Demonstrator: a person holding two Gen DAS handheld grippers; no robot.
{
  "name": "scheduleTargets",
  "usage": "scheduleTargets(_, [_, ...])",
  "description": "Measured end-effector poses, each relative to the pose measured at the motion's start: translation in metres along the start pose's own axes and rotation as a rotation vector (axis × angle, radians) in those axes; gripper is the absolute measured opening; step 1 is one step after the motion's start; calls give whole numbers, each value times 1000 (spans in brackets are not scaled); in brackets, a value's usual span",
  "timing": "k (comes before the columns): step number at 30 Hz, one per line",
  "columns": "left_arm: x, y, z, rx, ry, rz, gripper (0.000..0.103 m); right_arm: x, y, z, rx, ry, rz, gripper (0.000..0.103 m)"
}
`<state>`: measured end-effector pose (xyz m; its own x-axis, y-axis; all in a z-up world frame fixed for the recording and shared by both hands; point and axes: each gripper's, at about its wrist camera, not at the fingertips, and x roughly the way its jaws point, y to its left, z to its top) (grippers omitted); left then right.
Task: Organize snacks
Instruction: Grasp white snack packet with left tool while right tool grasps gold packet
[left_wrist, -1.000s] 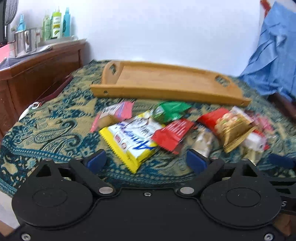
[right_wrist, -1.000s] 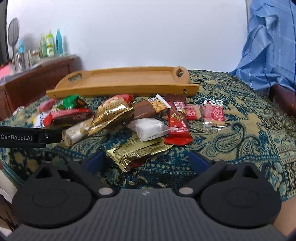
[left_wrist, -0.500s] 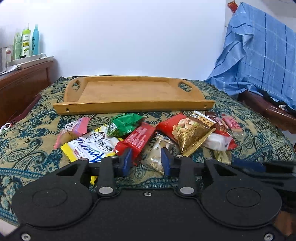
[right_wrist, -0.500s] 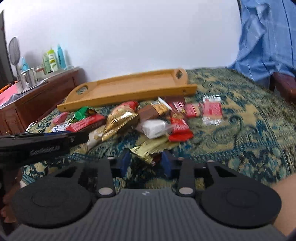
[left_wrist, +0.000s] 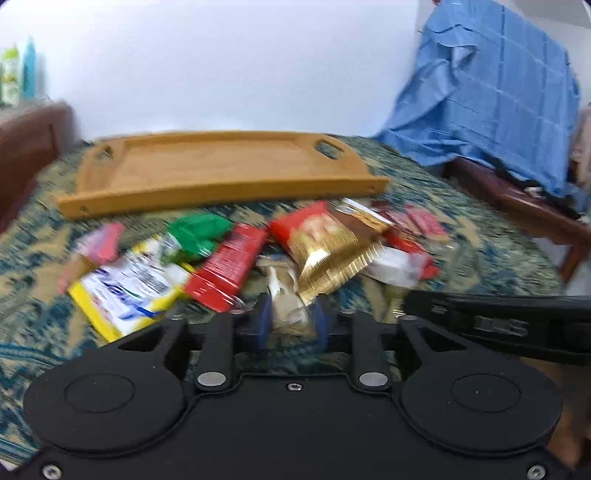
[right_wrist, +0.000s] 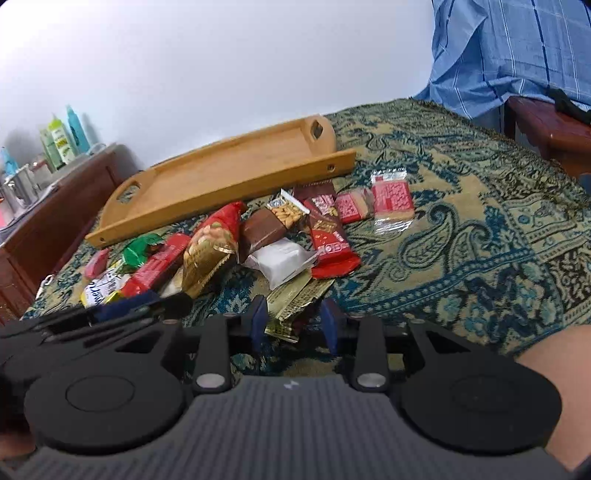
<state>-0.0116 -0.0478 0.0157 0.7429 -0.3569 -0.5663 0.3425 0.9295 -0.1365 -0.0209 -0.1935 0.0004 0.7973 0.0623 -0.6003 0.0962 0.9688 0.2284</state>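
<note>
Two grippers work at the near edge of a heap of snack packets on a paisley cloth (right_wrist: 480, 236). Behind the heap lies a wooden tray (right_wrist: 221, 181), its long near rim just beyond the packets and its floor bare. To the right of the heap, in the right wrist view, the cloth runs open to a dark wooden bench (right_wrist: 550, 129) under a blue checked cloth (right_wrist: 517, 44); to the left a wooden cabinet (right_wrist: 55, 221) closes that side.

The left gripper (left_wrist: 291, 319) is closing its jaws with a pale tan packet (left_wrist: 286, 299) between the blue pads; the view is blurred and I cannot tell whether the pads press it. The right gripper (right_wrist: 295, 319) is opening its jaws slightly, with the end of a gold-green packet (right_wrist: 291, 302) between them; the left pad sits against it, the right pad stands clear.

A second ago both grippers were spread wide with nothing between the pads. Since then each has narrowed around its packet, and the left one has shifted from the yellow-and-white packet (left_wrist: 125, 288) toward the middle of the heap. The right view now tilts, the tray slanting up to the right.
</note>
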Motion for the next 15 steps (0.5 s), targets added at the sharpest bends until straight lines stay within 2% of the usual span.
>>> scheduleTargets(1, [-1,0,-1,-6,2,-10,23,2,3,-1,3,2,-6,52])
scheduleTargets(4, [-2,0,-1,-7,-13,6,24,10,8,1,2,-1,-26,59])
scheduleTargets(6, [-3,1,0,-8,-37,21,24,13,11,2,-4,-4,-42,60])
scheduleTargets(8, [-2,0,2,-4,-60,27,28,17,13,2,-20,0,-50,56])
scheduleTargets(9, [0,0,3,-2,-58,28,29,18,15,1,-36,4,-51,49])
scheduleTargets(15, [16,1,2,-35,3,26,27,11,16,-6,-77,-1,-58,41])
